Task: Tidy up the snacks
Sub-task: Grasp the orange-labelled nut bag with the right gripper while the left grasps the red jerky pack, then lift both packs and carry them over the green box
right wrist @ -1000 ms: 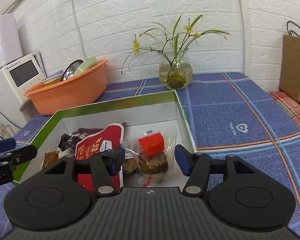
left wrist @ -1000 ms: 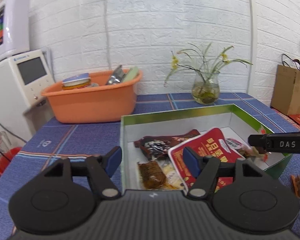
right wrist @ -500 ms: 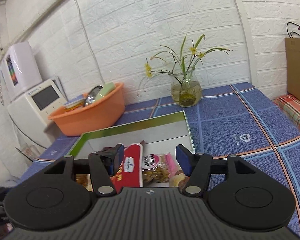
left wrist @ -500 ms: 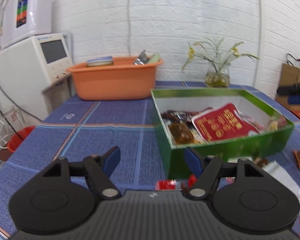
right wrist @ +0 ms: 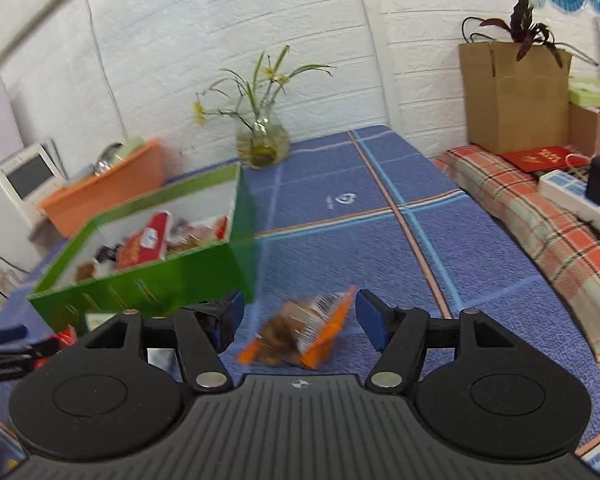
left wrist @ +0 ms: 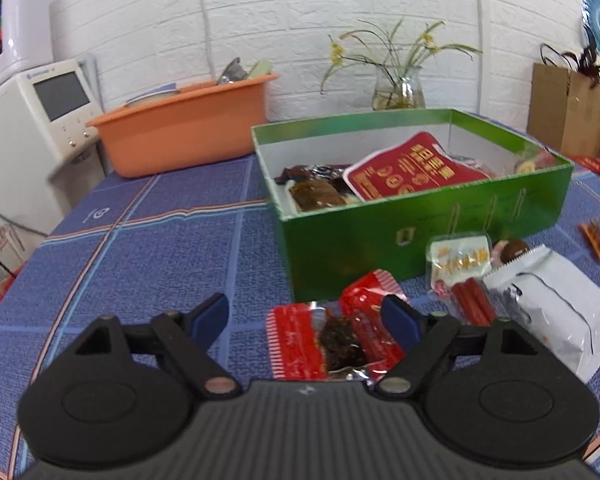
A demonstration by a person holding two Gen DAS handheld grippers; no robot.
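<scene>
Loose snacks lie on the blue checked tablecloth (left wrist: 160, 248) in front of an open green box (left wrist: 420, 224).

The left gripper (left wrist: 306, 316) hangs with jaws wide apart and empty over a red packet (left wrist: 332, 340); right of it lie a sausage pack (left wrist: 462, 268) and a white pouch (left wrist: 552, 308). The right gripper (right wrist: 298, 314), equally spread and empty, frames a blurred orange packet (right wrist: 300, 328). Farther back stand an orange basin (left wrist: 184, 128), a flower vase (right wrist: 262, 144) and a white brick wall (left wrist: 300, 20).
</scene>
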